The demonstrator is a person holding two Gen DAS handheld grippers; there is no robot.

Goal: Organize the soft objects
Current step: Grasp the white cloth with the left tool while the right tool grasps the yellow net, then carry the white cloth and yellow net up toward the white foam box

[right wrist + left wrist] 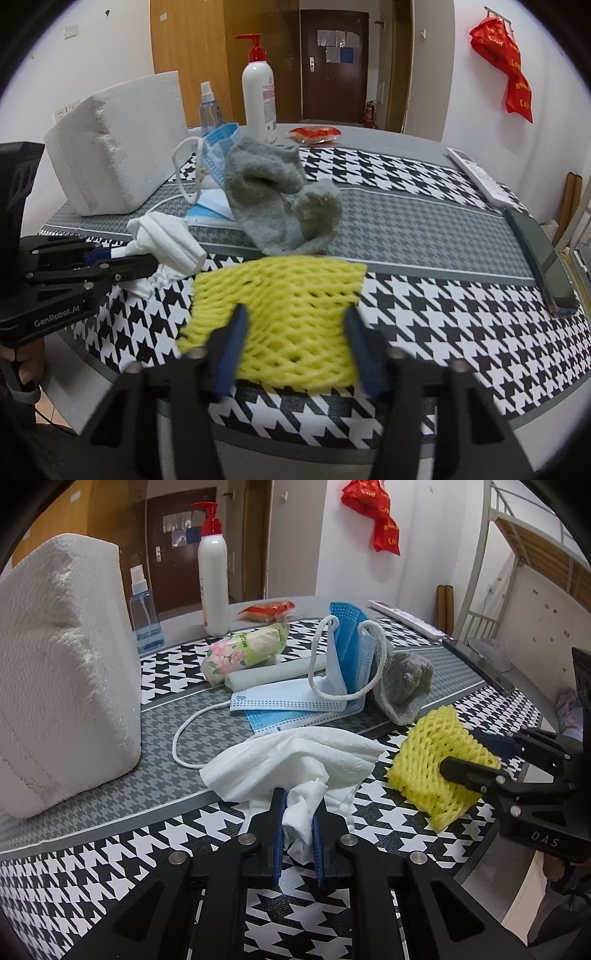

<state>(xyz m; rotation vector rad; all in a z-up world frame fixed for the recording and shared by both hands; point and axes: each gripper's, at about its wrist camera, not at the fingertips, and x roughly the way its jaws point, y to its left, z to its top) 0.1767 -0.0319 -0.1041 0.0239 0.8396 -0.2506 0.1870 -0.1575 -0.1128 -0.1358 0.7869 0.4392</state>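
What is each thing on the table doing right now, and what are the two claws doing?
Left claw: shut on the white tissue.
White tissue: crumpled, pinched at its near end.
Right claw: its pads press on the yellow foam net.
Yellow foam net: squeezed between the pads, bulging.
Grey sock: crumpled, lying loose.
Blue face masks: piled, loops loose.
Pump bottle: upright.
Spray bottle: upright, capped.
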